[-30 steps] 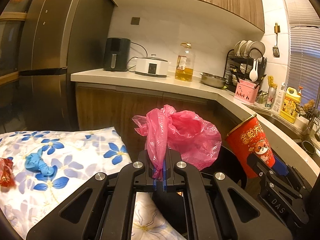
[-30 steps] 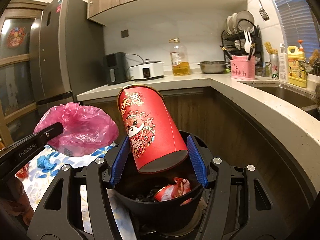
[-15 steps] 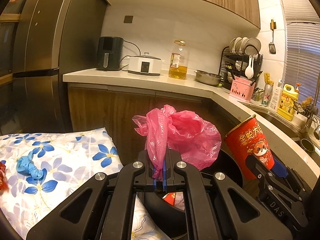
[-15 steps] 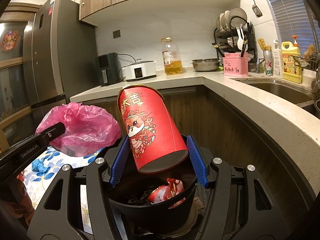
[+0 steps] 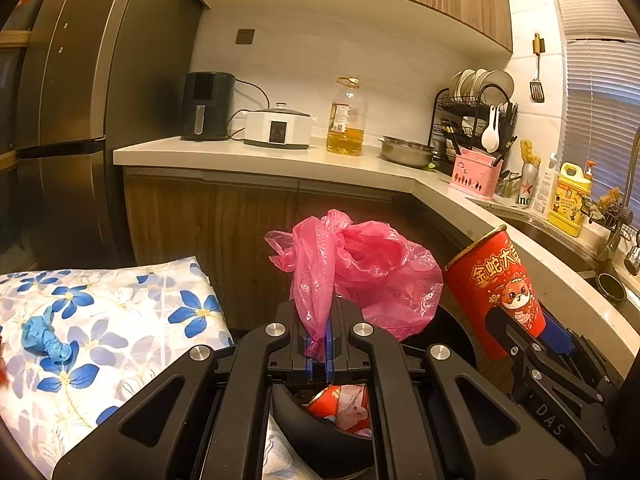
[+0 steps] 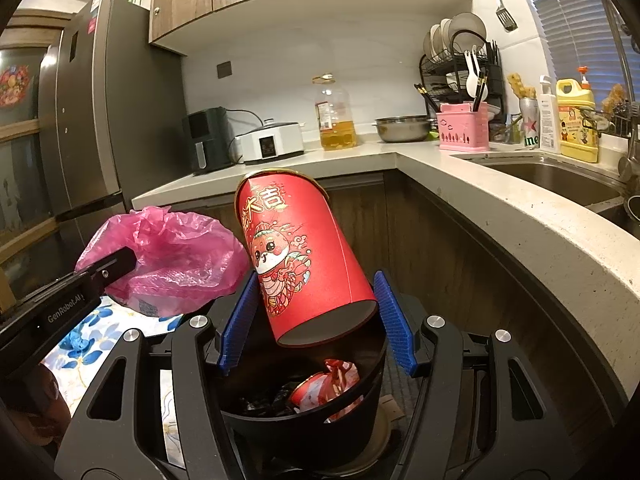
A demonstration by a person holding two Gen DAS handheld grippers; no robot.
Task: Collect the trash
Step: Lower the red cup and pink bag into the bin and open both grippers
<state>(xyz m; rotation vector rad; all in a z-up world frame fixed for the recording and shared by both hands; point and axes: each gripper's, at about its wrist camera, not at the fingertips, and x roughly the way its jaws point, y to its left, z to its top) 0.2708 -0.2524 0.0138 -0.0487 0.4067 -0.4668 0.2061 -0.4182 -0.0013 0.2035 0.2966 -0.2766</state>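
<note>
My left gripper (image 5: 319, 350) is shut on a crumpled pink plastic bag (image 5: 360, 276), held over the black trash bin (image 5: 320, 424). The bag also shows in the right wrist view (image 6: 168, 256). My right gripper (image 6: 316, 312) grips a tall red paper cup (image 6: 300, 256) with a cartoon print, tilted, above the black bin (image 6: 304, 412). The cup also shows in the left wrist view (image 5: 496, 292). The bin holds a red wrapper (image 6: 324, 388) and dark scraps. A crumpled blue glove (image 5: 44, 340) lies on the floral tablecloth (image 5: 120, 320).
A kitchen counter (image 5: 280, 160) runs behind and curves right past a sink (image 6: 560, 176). On it stand an air fryer (image 5: 206, 106), a white cooker (image 5: 278, 128), an oil bottle (image 5: 346, 118), a steel bowl (image 5: 406, 152) and a dish rack (image 5: 476, 120). A fridge (image 5: 80, 100) stands at left.
Both grippers have shifted right with the bag and the cup still held; the bin now sits under the left gripper, and the table and glove have slid left in view.
</note>
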